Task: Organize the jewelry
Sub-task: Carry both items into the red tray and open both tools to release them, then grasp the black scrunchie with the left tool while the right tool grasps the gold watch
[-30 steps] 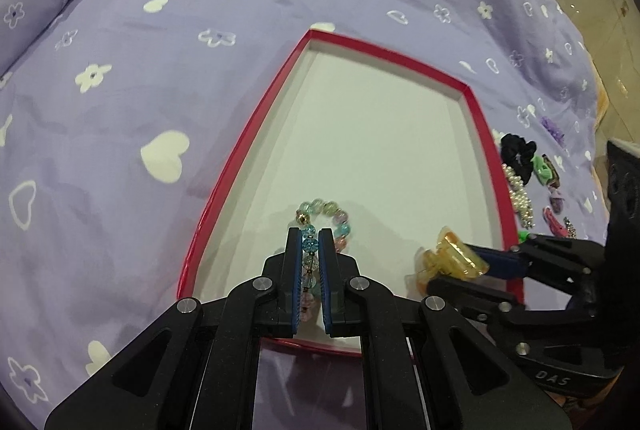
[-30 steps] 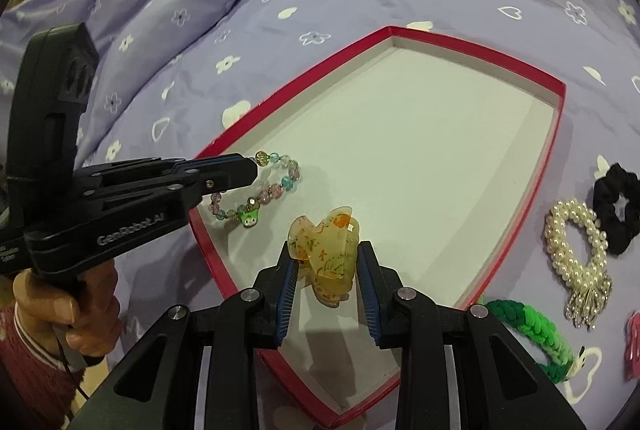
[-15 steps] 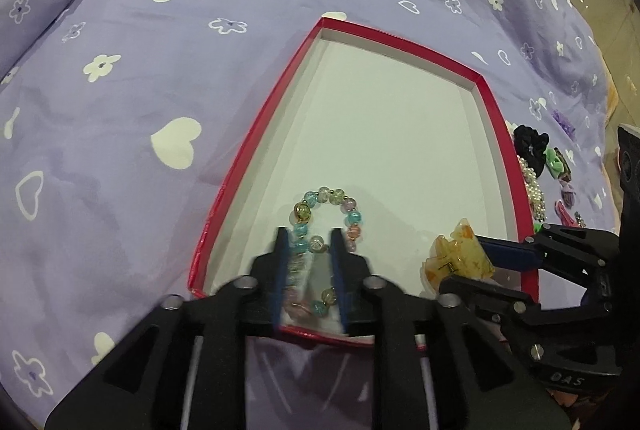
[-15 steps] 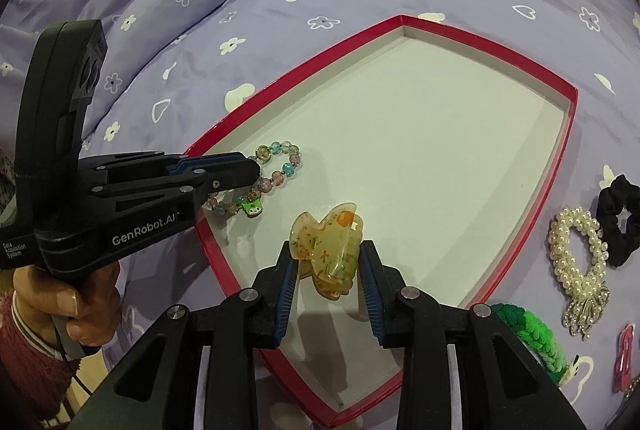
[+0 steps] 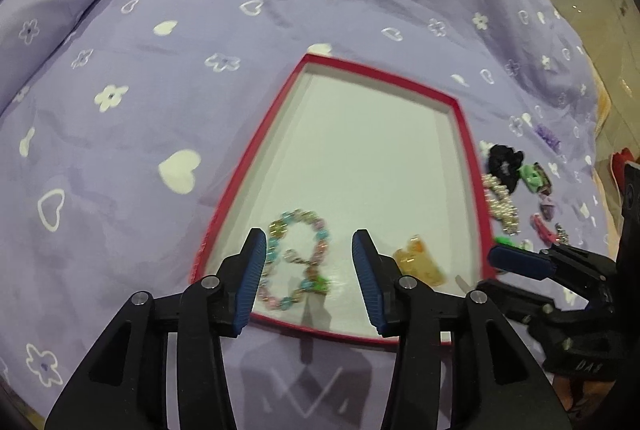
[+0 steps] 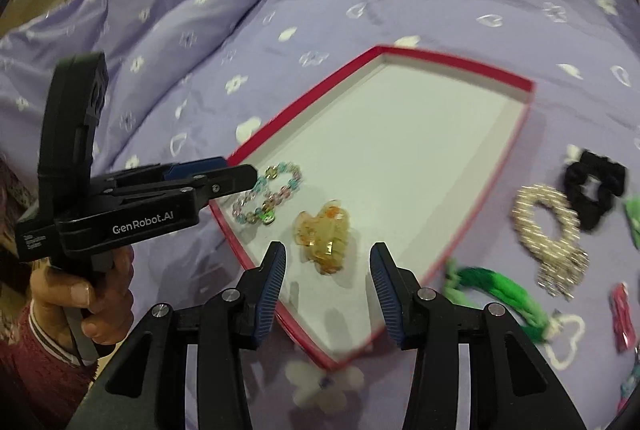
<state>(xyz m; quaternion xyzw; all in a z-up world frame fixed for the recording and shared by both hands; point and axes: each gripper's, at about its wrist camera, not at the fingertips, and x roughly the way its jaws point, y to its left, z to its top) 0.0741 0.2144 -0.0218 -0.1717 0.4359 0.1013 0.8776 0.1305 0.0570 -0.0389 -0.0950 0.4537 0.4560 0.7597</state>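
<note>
Lilac bedding point(image 5: 280, 10) printed with white hearts and flowers covers the bed, and on it lies a shallow red-rimmed tray point(image 5: 256, 146) with a pale floor. Seen past the left gripper point(image 5: 308, 248), a beaded bracelet point(image 5: 298, 262) of pastel beads lies on the tray floor in the near corner, framed between the two blue pads but below them and touched by neither; its jaws are spread and opening, with nothing pinched. Just beyond the right-hand pad of that tool lies an amber hair claw point(image 5: 420, 264), also on the tray floor. In the right wrist view the right gripper point(image 6: 328, 256) hangs above the claw point(image 6: 324, 236), which lies loose just ahead of the gap; these jaws too are spread and opening, empty. To the right of these jaws, off the tray on the bedding, lie a green band point(image 6: 496, 290), a pearl bracelet point(image 6: 550, 230) and a black scrunchie point(image 6: 594, 186). A hand point(image 6: 88, 294) in a dark red sleeve holds the left tool's handle.
</note>
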